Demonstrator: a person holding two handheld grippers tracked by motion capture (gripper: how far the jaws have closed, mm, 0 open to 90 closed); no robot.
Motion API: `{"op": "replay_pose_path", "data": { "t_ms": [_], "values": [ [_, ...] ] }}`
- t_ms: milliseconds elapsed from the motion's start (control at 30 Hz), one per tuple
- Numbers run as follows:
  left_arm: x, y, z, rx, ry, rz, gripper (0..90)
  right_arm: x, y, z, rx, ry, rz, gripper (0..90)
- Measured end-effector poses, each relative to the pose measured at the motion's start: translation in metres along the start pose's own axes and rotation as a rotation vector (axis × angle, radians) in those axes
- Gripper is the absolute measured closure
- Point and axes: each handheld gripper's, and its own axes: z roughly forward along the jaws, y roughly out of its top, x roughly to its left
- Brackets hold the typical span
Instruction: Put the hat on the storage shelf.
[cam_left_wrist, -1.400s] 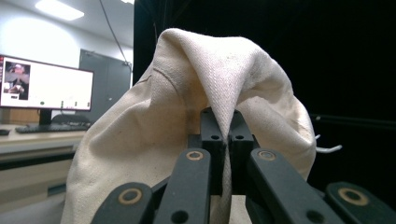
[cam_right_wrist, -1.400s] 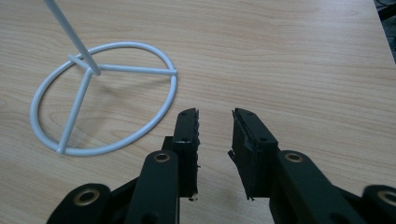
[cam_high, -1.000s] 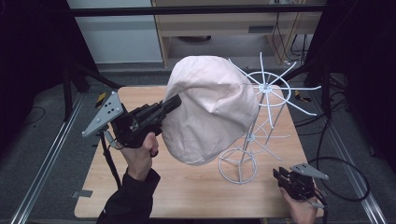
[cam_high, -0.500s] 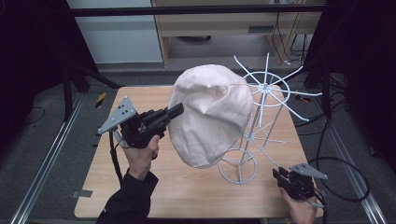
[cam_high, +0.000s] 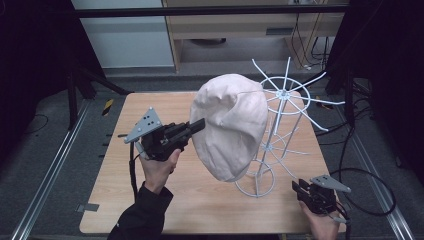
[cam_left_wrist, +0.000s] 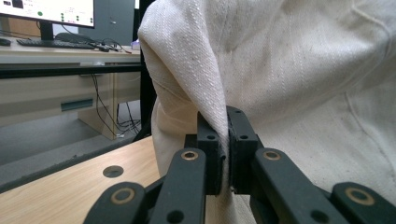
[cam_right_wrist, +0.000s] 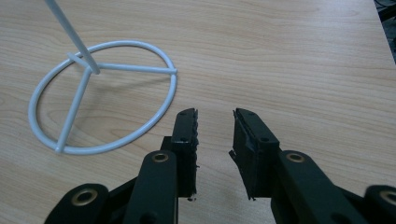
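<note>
Overhead, left claw (cam_high: 196, 126) raised, pinching cream cloth (cam_high: 231, 125) beside wire stand (cam_high: 280, 130), right claw (cam_right_wrist: 215, 140) low, spread over table (cam_right_wrist: 303, 60).

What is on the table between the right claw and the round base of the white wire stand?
Nothing: in the right gripper view, only bare table lies between the open right claw and the stand base.
</note>
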Motion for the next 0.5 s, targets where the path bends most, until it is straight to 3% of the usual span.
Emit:
{"op": "replay_pose_path", "data": {
  "t_ms": [500],
  "values": [
    [-0.0001, -0.0061, 0.0034, 0.062, 0.003, 0.003, 73.6, 0.0002, -0.0001, 0.0002, 0.001, -0.001, 0.001, 68.9]
  ]
}}
